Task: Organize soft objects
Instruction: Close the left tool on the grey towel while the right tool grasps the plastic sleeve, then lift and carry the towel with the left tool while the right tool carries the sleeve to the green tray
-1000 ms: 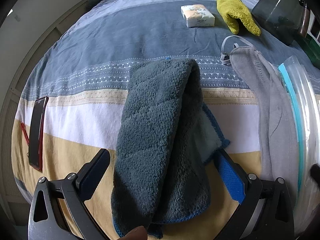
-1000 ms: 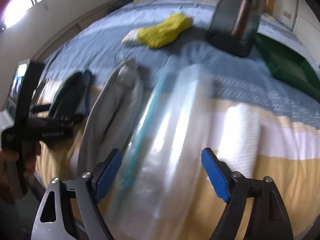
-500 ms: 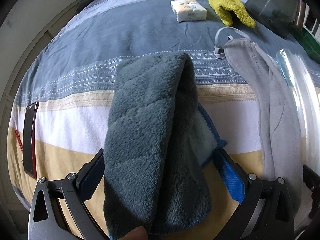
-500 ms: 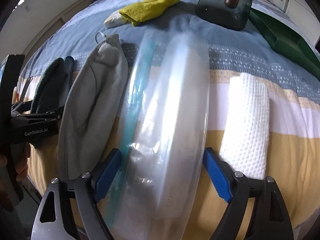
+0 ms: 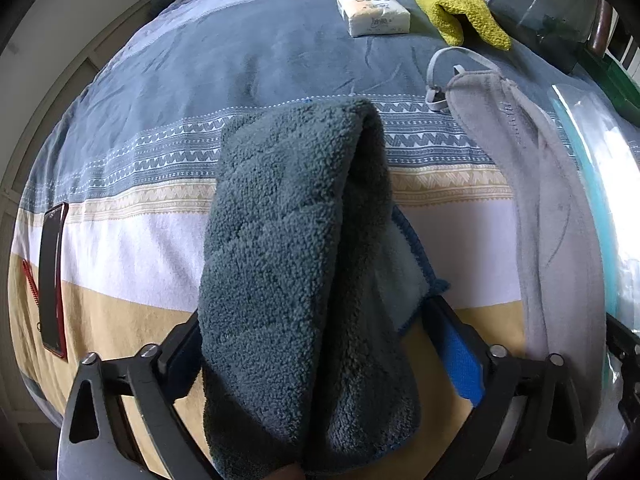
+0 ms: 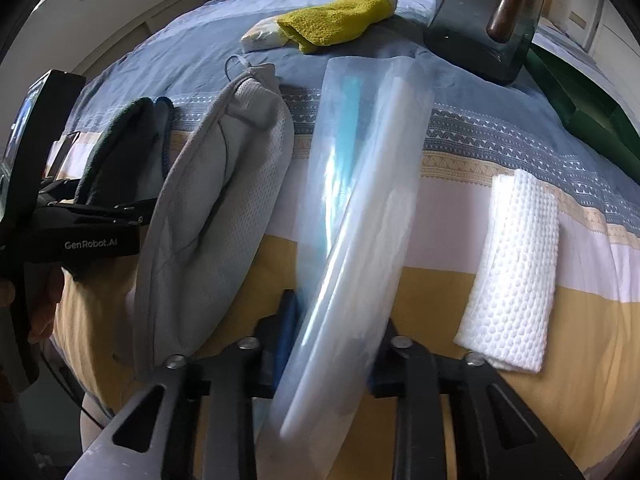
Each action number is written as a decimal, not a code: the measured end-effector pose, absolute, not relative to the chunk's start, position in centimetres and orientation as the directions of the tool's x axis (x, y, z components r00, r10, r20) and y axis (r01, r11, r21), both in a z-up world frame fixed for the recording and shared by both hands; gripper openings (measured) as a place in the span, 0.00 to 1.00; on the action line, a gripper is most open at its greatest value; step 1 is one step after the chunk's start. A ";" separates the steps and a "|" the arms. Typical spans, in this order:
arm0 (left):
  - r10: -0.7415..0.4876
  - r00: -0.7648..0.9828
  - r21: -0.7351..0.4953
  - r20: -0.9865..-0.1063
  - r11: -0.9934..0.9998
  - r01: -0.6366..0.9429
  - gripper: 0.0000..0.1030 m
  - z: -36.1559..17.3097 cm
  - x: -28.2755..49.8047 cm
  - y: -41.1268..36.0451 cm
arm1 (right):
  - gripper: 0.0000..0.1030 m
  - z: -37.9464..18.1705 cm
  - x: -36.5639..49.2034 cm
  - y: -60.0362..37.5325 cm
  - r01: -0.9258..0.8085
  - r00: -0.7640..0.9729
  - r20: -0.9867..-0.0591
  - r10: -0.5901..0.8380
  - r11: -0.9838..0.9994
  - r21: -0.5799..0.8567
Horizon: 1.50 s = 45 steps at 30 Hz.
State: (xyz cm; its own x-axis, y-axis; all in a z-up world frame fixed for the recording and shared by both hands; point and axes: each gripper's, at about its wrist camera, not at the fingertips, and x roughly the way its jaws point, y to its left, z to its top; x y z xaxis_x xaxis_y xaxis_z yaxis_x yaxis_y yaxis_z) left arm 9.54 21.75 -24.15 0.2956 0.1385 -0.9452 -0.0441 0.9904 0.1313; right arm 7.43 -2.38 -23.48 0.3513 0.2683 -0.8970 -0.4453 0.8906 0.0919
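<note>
A folded dark teal fleece towel (image 5: 296, 264) lies on the striped bed and runs between the fingers of my left gripper (image 5: 320, 352), whose jaws stand wide open around it. It also shows in the right wrist view (image 6: 120, 152). My right gripper (image 6: 332, 340) is shut on a clear plastic zip bag (image 6: 360, 200) with a teal strip. A grey fabric pouch (image 6: 212, 208) lies between towel and bag; it also shows in the left wrist view (image 5: 552, 200). A folded white waffle cloth (image 6: 516, 276) lies right of the bag.
A yellow knit mitt (image 5: 460, 4) and a tissue pack (image 5: 372, 12) lie farther back. A dark translucent bin (image 6: 488, 20) and a green box (image 6: 592, 120) stand at the back right. A phone (image 5: 52, 280) lies at the bed's left edge.
My right gripper's jaws have closed onto the clear bag. My left gripper has moved forward along the teal towel, still open.
</note>
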 end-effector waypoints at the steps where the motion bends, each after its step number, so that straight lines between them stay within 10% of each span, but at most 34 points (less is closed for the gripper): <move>1: 0.128 0.295 0.121 -0.947 0.992 -0.042 0.87 -24.1 9.5 21.8 | 0.13 -23.4 7.4 -2.5 -0.453 0.351 -0.896 0.273 0.887 0.093; 8: 0.107 0.300 0.101 -0.948 0.994 -0.035 0.46 -23.3 9.1 21.6 | 0.08 -22.6 6.5 -2.5 -0.509 0.382 -0.882 0.274 0.859 0.046; 17: 0.111 0.319 0.093 -0.941 0.993 -0.070 0.27 -21.3 9.0 23.3 | 0.07 -21.3 5.1 -2.8 -0.562 0.411 -0.857 0.310 0.826 0.030; 45: 0.135 0.527 0.174 -0.839 0.984 0.025 0.24 -7.6 5.2 9.6 | 0.06 -9.3 2.4 -14.6 -0.529 0.558 -0.708 0.434 0.843 0.100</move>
